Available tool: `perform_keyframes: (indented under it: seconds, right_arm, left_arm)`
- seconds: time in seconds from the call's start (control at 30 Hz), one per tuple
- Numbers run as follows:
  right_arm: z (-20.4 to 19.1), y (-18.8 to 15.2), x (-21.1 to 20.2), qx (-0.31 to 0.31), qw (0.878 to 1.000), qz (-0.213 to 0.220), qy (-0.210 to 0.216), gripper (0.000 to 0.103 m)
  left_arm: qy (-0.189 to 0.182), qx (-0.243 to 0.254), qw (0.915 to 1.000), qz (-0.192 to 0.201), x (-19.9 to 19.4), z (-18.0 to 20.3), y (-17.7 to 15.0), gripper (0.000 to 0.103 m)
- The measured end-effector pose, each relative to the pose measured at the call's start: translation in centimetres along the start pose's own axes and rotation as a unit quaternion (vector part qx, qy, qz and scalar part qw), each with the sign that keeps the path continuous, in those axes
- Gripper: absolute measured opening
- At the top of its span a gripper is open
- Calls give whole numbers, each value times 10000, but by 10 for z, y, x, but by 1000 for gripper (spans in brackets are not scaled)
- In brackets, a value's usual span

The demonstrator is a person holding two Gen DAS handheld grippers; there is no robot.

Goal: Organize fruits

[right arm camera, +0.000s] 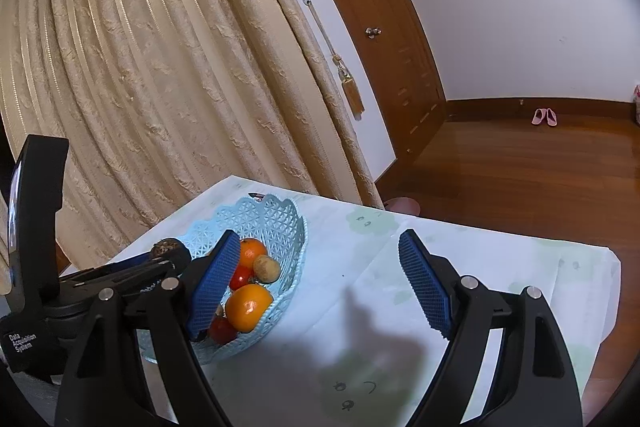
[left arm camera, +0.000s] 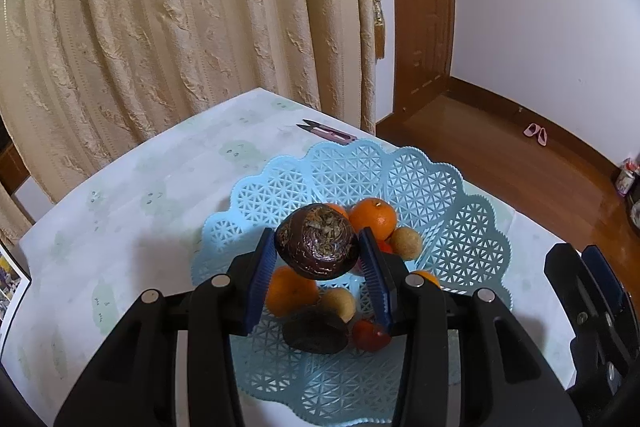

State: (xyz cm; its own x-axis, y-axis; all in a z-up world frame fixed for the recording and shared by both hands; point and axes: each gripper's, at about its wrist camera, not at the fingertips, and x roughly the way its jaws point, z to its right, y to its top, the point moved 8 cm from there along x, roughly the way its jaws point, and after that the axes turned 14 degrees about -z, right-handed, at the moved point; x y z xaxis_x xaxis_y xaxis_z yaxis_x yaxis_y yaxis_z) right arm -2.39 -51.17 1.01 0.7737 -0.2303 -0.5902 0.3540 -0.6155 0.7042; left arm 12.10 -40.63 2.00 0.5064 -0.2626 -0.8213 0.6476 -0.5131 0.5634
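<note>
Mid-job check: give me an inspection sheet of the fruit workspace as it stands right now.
Surface: table under a pale printed cloth.
Job's things: blue lattice basket holding oranges, small tan fruits, red fruits and a dark fruit; a second dark brown fruit held above it.
Clutter: small purple snips behind the basket.
Grippers: left gripper shut on the dark brown fruit; right gripper open, empty, over bare cloth beside the basket.
Cables: nothing seen.
Surroundings: beige curtain, wooden door, wood floor, pink slippers.
</note>
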Motion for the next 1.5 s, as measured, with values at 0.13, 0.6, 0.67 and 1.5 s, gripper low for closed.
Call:
perform_keyframes:
  seconds: [0.13, 0.6, 0.67, 1.5]
  right_arm:
    - [0, -1, -1, 10, 10000, 21, -9, 83]
    - [0, -1, -1, 10, 10000, 20, -8, 83]
    - [1, -1, -1, 9, 10000, 16, -7, 83]
    - [-10, -5, 6, -177, 9992, -250, 273, 96]
  left_arm:
    - [-2, 25, 10000, 7, 0, 2, 1, 43]
    - [6, 47, 9999, 91, -4, 3, 3, 44]
    - [12, 50, 9999, 128, -6, 3, 4, 44]
    - [602, -236, 9960, 612, -52, -36, -11, 93]
